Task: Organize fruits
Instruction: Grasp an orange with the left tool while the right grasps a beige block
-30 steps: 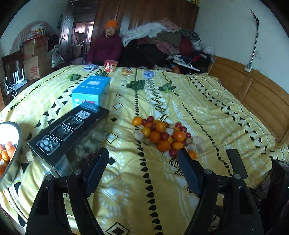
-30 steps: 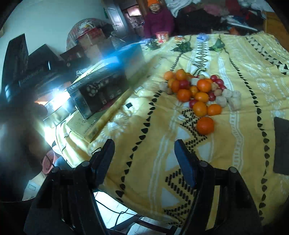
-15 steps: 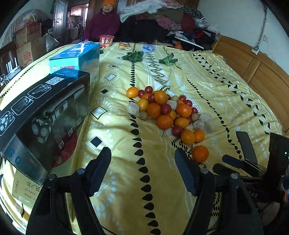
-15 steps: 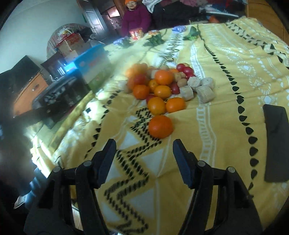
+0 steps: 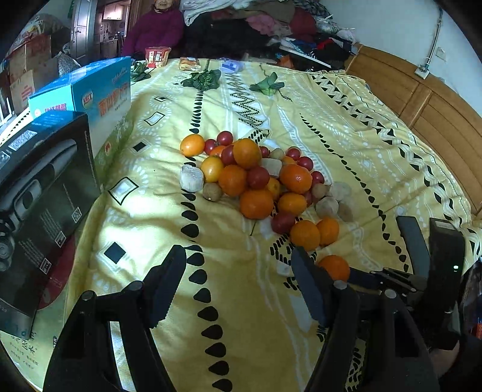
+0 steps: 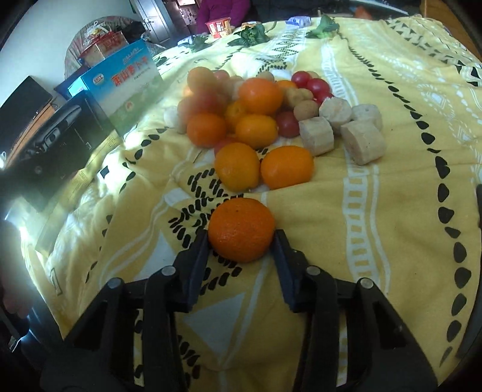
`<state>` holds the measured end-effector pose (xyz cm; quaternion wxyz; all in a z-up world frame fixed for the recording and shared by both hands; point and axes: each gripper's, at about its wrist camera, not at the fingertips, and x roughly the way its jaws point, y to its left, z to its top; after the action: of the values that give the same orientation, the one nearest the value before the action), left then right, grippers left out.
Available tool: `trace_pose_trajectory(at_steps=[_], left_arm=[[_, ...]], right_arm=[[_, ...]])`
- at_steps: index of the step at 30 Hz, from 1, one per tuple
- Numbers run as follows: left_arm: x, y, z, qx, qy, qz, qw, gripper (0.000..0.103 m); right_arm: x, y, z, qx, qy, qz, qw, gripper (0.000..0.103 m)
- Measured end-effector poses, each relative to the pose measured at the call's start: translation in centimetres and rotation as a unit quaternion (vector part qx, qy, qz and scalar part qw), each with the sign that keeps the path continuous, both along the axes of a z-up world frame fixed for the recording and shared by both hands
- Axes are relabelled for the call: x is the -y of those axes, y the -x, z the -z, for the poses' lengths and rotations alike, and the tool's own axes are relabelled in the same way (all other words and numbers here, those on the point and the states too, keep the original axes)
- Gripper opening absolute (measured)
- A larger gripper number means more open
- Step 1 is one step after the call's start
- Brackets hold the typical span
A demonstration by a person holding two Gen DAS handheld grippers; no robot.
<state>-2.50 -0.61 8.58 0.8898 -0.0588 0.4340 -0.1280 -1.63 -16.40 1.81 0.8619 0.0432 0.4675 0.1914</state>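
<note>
A pile of oranges, small red fruits and brown ones (image 5: 256, 181) lies on the yellow patterned bedspread (image 5: 346, 126). One orange (image 6: 241, 229) sits alone at the pile's near edge. My right gripper (image 6: 241, 239) is closing on it, and both pads touch its sides. The same orange (image 5: 334, 267) shows in the left wrist view, behind my left gripper's right finger. My left gripper (image 5: 238, 256) hovers open over bare bedspread, short of the pile, with nothing between its fingers.
A black box (image 5: 45, 196) and a blue box (image 5: 99, 99) stand to the left of the fruit. Pale cut cylinders (image 6: 340, 126) lie at the pile's right. Leafy greens (image 5: 205, 80) and a seated person (image 5: 156, 27) are at the far end. A wooden headboard (image 5: 436, 114) runs along the right.
Both grippers have come down and forward toward the fruit pile. The right jaws have narrowed from wide apart onto the lone orange. The left jaws have narrowed slightly.
</note>
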Motion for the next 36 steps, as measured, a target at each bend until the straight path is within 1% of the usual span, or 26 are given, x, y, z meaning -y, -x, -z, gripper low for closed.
trace_pose_trajectory(at_steps=[2,4,5,6,7,8,9,11,12,15,17,18,19,20,21,24,26,27,29,31,34,36], left_arm=[[-0.2,-0.2,0.7,-0.009,0.004,-0.008,0.9999,0.073],[-0.2,0.0,1.0,-0.010,0.004,-0.005,0.9999,0.073],[-0.1,0.0,1.2,-0.009,0.002,-0.002,1.0000,0.073],[-0.1,0.1,1.3,-0.010,0.006,-0.001,0.9999,0.073],[0.0,0.2,1.4,-0.012,0.013,0.000,0.9998,0.073],[0.2,0.4,1.6,-0.015,0.020,0.002,0.9997,0.073],[0.4,0.5,1.7,-0.018,0.024,0.008,0.9995,0.073],[1.0,1.1,1.6,-0.017,0.029,0.025,0.9991,0.073],[1.2,1.4,1.6,-0.017,0.033,0.033,0.9988,0.073],[1.6,2.0,1.7,-0.022,0.052,0.052,0.9970,0.073],[2.3,2.2,1.8,-0.022,0.057,0.072,0.9956,0.073],[2.8,2.3,1.9,-0.022,0.056,0.080,0.9950,0.073],[3.2,2.4,1.9,-0.020,0.058,0.088,0.9942,0.073],[3.6,2.3,2.0,-0.019,0.061,0.097,0.9933,0.073],[4.0,2.2,2.1,-0.017,0.063,0.104,0.9924,0.073],[5.3,1.6,2.4,-0.012,0.072,0.124,0.9896,0.073],[6.5,1.1,2.7,-0.012,0.071,0.147,0.9865,0.073],[7.1,0.7,3.0,-0.013,0.066,0.156,0.9854,0.072],[8.3,0.2,3.7,-0.020,0.056,0.173,0.9831,0.065],[9.0,-0.2,4.3,-0.023,0.044,0.175,0.9833,0.064],[9.6,-0.6,5.1,-0.032,0.043,0.166,0.9846,0.064],[10.1,-0.5,5.2,-0.030,0.042,0.169,0.9843,0.063]], right_arm=[[0.7,0.8,-1.5,0.010,-0.010,-0.008,1.000,0.045],[2.1,1.8,-3.5,0.034,-0.029,0.002,0.999,0.059],[2.8,2.0,-4.6,0.052,-0.030,0.012,0.998,0.068],[3.6,1.9,-5.5,0.068,-0.025,0.025,0.997,0.069],[4.4,1.0,-6.0,0.072,-0.011,0.038,0.997,0.069],[5.0,-0.2,-6.0,0.067,0.006,0.050,0.997,0.067],[5.7,-1.9,-5.7,0.057,0.026,0.065,0.996,0.062],[6.6,-4.8,-4.5,0.023,0.049,0.081,0.995,0.054],[6.8,-6.1,-3.6,0.003,0.063,0.080,0.995,0.054],[5.8,-7.7,-2.2,-0.019,0.097,0.051,0.994,0.054],[5.5,-8.1,-1.6,-0.027,0.114,0.041,0.992,0.053],[5.6,-8.5,-1.0,-0.032,0.120,0.036,0.992,0.045],[5.6,-8.7,-0.7,-0.036,0.128,0.038,0.990,0.042],[5.7,-8.9,-0.6,-0.036,0.131,0.044,0.990,0.034],[6.1,-8.8,-0.8,-0.034,0.126,0.053,0.990,0.031],[7.1,-6.7,-2.5,-0.014,0.090,0.073,0.993,0.031],[7.5,-4.8,-3.8,0.000,0.059,0.082,0.995,0.031],[7.5,-4.0,-4.2,0.004,0.046,0.083,0.995,0.031],[7.8,-2.3,-4.3,0.003,0.024,0.086,0.996,0.031],[7.8,-1.6,-4.1,-0.004,0.010,0.086,0.996,0.031],[7.7,-0.9,-3.7,-0.011,-0.001,0.086,0.996,0.031],[7.5,-1.1,-3.6,-0.014,-0.008,0.086,0.996,0.031]])
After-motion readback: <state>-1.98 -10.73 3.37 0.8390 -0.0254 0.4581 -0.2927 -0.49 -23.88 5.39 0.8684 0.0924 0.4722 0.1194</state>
